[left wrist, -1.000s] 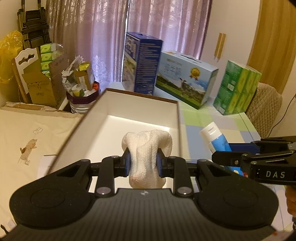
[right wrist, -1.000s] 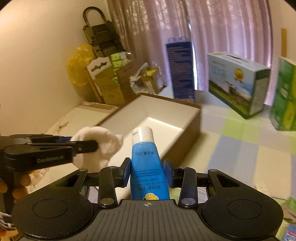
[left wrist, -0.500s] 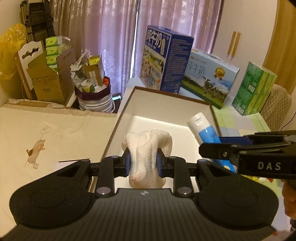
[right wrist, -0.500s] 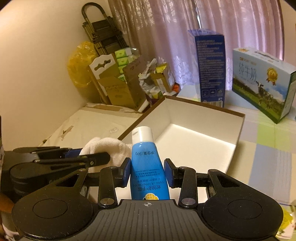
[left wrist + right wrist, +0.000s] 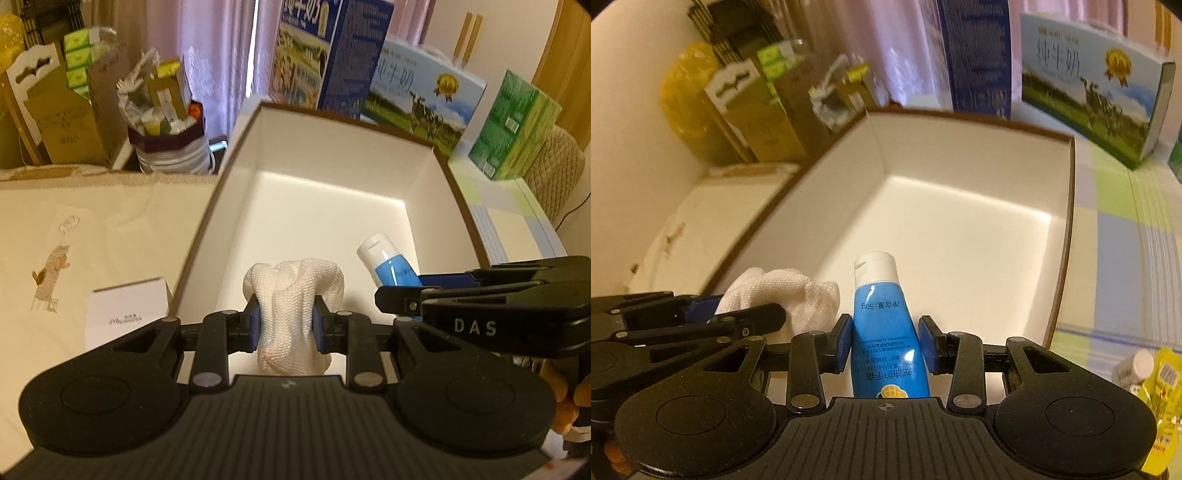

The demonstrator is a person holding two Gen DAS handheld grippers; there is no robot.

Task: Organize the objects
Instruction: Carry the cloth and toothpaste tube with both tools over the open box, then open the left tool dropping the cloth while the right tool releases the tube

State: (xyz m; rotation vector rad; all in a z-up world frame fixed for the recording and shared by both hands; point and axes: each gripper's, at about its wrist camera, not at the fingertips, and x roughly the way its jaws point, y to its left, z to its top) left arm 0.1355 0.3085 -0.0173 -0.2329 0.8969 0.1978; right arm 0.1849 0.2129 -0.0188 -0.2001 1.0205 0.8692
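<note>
Left wrist view: both loads over the open box (image 5: 236, 184).
Left gripper (image 5: 287, 325) clamps cloth (image 5: 293, 295); right gripper (image 5: 886, 343) clamps blue tube (image 5: 882, 325). I judge lowering and release come next.

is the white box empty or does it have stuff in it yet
Empty as far as shown: the white box floor is bare; cloth and tube stay clamped above it.

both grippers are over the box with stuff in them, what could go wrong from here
1. The left gripper and right gripper hang side by side over the near end of the white box; they might bump when releasing.
2. The blue tube is held cap-forward and may roll on landing.
3. The white cloth bulges around the pads and could snag on opening.
</note>
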